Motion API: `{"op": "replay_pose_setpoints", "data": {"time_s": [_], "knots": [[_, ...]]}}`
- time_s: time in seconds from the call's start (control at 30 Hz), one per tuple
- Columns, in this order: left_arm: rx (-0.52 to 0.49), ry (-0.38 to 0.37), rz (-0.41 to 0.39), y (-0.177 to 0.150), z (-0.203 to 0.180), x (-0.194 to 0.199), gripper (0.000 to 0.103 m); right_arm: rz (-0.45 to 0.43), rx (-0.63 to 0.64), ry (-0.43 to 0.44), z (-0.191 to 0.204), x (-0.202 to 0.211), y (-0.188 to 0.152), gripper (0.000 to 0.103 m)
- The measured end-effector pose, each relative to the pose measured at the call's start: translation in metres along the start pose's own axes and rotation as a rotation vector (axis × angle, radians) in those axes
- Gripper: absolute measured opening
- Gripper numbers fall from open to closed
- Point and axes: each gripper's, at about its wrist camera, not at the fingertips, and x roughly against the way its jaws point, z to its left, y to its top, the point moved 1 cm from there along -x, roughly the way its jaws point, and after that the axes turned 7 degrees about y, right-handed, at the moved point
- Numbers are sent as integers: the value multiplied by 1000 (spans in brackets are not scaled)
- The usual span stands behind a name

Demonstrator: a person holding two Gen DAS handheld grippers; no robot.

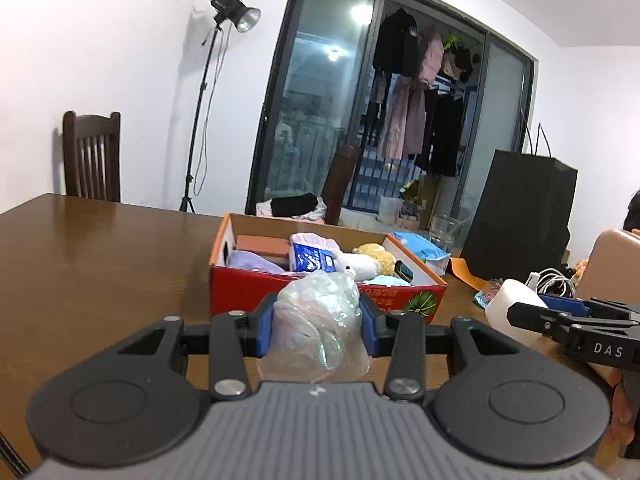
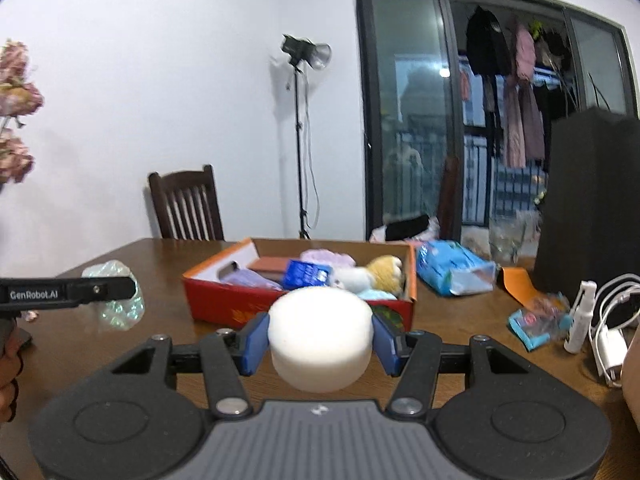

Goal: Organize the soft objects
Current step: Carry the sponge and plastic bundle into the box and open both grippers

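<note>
Two claws gripping | left claw (image 1: 317, 326): crumpled plastic bag (image 1: 318, 320) | right claw (image 2: 320, 338): white foam puck (image 2: 320, 338)

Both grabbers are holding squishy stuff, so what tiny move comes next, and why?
Probably carry the crumpled plastic bag in the left gripper forward over the red box and let go. The box sits just ahead, open-topped, already holding soft toys. The right gripper with its white foam puck can follow.

I count two tongs (image 1: 318, 322) (image 2: 320, 334), one red box (image 2: 224, 300), one white foam round (image 2: 320, 340), one crumpled plastic bag (image 1: 316, 320), one chair (image 1: 93, 156), one lamp stand (image 1: 236, 16).
</note>
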Motion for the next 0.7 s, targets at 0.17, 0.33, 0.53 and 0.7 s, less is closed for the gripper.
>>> {"op": "replay_pose_setpoints", "data": {"time_s": [0.17,0.33,0.53,0.7], "knots": [[8,-12,-37,6,4,16,42,-11,0,8,13,10,3,55],[0,-40,-55,14,-1,9,42,-21,9,14,15,9,10,55],[3,-68,-34,43,-10,-50,42,-11,-23,53,-3,-28,33,55],[46,-108,110,73,-15,-147,42,47,-66,68,-29,-99,60,55]]}}
